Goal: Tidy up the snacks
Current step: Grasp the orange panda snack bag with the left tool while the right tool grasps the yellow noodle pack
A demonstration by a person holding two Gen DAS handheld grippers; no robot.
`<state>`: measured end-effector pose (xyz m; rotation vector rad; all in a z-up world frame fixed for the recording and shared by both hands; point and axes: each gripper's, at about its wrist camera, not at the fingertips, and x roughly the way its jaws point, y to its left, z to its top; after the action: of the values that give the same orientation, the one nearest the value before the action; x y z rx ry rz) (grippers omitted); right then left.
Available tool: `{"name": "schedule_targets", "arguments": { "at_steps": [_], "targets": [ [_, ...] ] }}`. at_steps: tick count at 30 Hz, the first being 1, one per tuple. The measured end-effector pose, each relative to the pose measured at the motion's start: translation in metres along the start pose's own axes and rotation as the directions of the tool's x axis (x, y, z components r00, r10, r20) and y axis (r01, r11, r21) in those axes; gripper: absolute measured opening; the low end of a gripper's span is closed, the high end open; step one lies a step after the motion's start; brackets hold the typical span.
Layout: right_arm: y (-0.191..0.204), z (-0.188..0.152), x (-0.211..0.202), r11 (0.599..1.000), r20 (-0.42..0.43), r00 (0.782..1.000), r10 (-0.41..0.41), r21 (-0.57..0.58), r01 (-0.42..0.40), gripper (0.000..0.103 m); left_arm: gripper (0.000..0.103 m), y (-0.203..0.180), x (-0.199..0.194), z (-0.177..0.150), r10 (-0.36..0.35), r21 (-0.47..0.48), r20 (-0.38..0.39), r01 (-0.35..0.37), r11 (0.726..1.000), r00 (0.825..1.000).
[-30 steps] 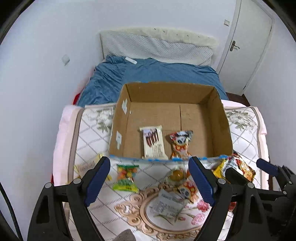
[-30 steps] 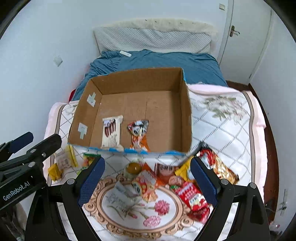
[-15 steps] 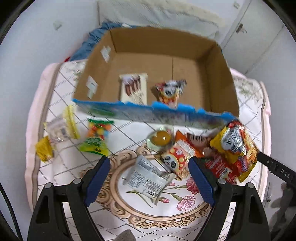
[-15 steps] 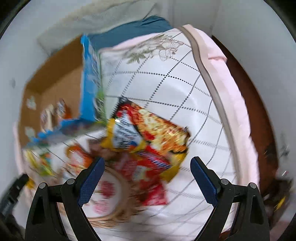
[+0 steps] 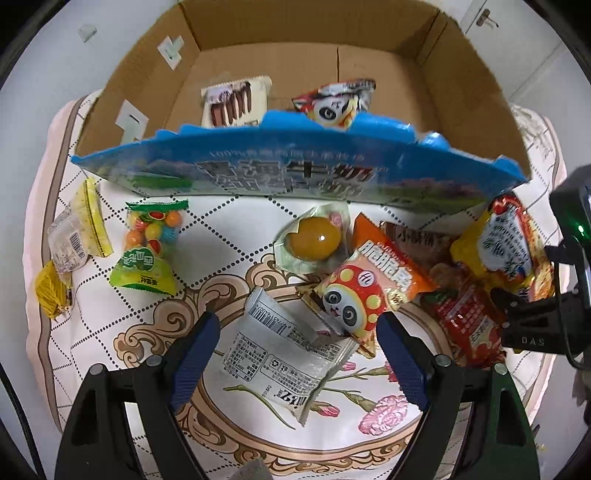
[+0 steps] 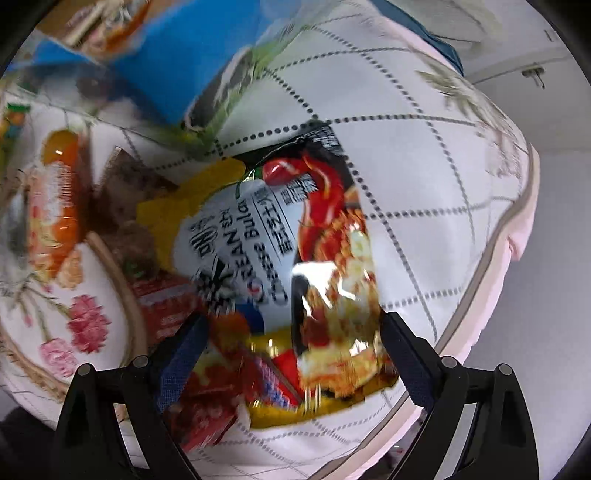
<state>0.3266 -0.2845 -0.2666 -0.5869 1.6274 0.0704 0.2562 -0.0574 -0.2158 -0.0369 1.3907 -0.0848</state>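
Step in hand, by the look of it: reach phase of sorting loose snacks into brown cardboard box w/ blue printed front flap (image 5: 295, 173). Both tools pointing steeply down over the pile, nothing gripped yet.

Left hand-held gripper (image 5: 297, 354): jaws wide apart, empty, straddling clear-and-white flat wrapper w/ barcode and printed label (image 5: 280, 354) lying on the floral medallion near the front edge of the bed. Red-orange panda-print pouch (image 5: 365, 291) overlaps that wrapper's right end, just inside the right jaw.

Right hand-held gripper (image 6: 291, 358): jaws also apart, nothing pinched; large yellow-red glossy noodle packet w/ white label (image 6: 280, 258) lies between and ahead of them, toward the right edge of the bed. View blurred, so contact can't be told.

Already in box: white wafer pack w/ brown sticks (image 5: 234, 101) and second panda pouch (image 5: 336, 101). Still out: clear pack w/ orange jelly ball (image 5: 314, 236), green bag of coloured candies (image 5: 147, 251), yellow-clear small packs (image 5: 79, 229) by left edge, red packets (image 5: 465, 317) under the noodle packet.

Next move, likely: lower onto the flat wrapper, close on an edge w/o catching the panda pouch; thin film, prob. slippery. Right side needs a pinch on the noodle packet alone, not the red packets beneath.

Surface: bed w/ white quilted cover (image 5: 229, 236), dotted grid, floral medallion, pink border. Room: white walls, white door (image 5: 484, 18) beyond the box.
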Motion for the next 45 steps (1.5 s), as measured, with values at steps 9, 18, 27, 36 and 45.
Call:
{"name": "schedule_targets", "arguments": {
  "at_steps": [9, 18, 27, 36, 45],
  "targets": [
    [-0.023, 0.006, 0.01, 0.988, -0.008, 0.999, 0.051, 0.149, -0.049, 0.093, 0.086, -0.044, 0.039, 0.017, 0.059, 0.306, -0.047, -0.042, 0.951, 0.997],
    [-0.098, -0.044, 0.024, 0.747, 0.079, 0.924, 0.375, 0.564, -0.352, 0.094, 0.086, -0.069, 0.053, 0.033, 0.024, 0.39, -0.094, 0.015, 0.921, 0.995],
    [-0.075, -0.031, -0.007, 0.943, 0.073, 0.987, 0.143, 0.292, -0.158, 0.098, 0.086, -0.089, 0.076, 0.037, -0.046, 0.407, -0.177, 0.116, 0.906, 0.983],
    [-0.067, -0.016, 0.015, 0.953, 0.032, 0.986, 0.164, 0.254, -0.167, 0.097, 0.054, -0.106, 0.083, 0.028, -0.068, 0.381, -0.168, 0.128, 0.916, 0.983],
    [-0.067, -0.048, 0.003, 0.862, 0.115, 0.957, 0.267, 0.415, -0.29, 0.083, 0.051, -0.056, 0.052, -0.005, -0.053, 0.22, -0.087, 0.071, 0.973, 0.995]
  ]
}}
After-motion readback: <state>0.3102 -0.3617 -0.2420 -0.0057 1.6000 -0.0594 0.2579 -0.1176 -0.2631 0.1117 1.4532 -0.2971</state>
